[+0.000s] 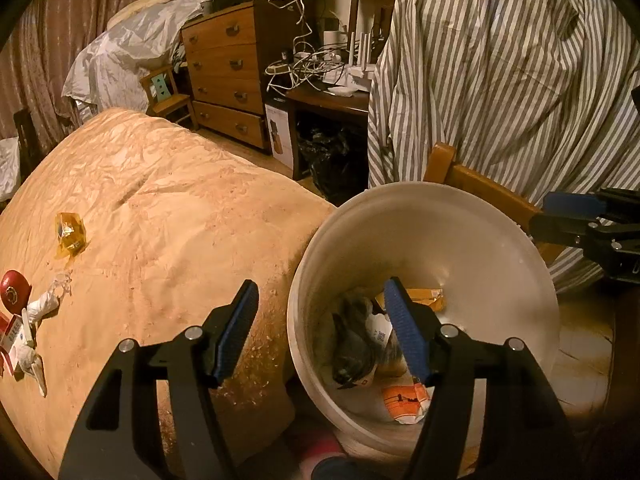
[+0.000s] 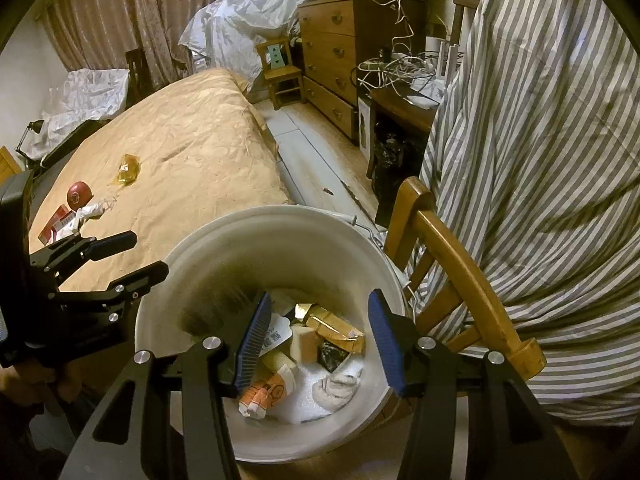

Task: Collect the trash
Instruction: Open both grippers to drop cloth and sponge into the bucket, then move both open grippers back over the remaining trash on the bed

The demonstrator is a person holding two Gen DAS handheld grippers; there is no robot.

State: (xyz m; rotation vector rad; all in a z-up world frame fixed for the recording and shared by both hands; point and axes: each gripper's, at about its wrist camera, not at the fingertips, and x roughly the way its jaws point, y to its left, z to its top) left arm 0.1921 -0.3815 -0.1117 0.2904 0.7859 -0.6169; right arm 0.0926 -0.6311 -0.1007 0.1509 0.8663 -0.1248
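Although several wrappers already lie in the white bucket (image 2: pixel 192 256), directly beneath the spread, empty jaws of the right gripper (image 2: pixel 316 336), the task is judged only partly done. Left of the left gripper (image 1: pixel 320 328), whose jaws are likewise spread and empty, a yellow wrapper (image 1: pixel 70 236), crumpled tissue (image 1: pixel 38 308) and a red-and-white packet (image 1: pixel 12 338) remain on the bed (image 1: pixel 168 208).

A wooden chest of drawers (image 1: pixel 226 76) shows 4 drawers against the far wall, with a small wooden chair (image 2: pixel 282 70) beside it. A striped sheet (image 2: pixel 540 160) drapes over another wooden chair (image 2: pixel 452 252). Tangled white cables (image 1: pixel 304 60) cover a dark desk (image 1: pixel 332 98).
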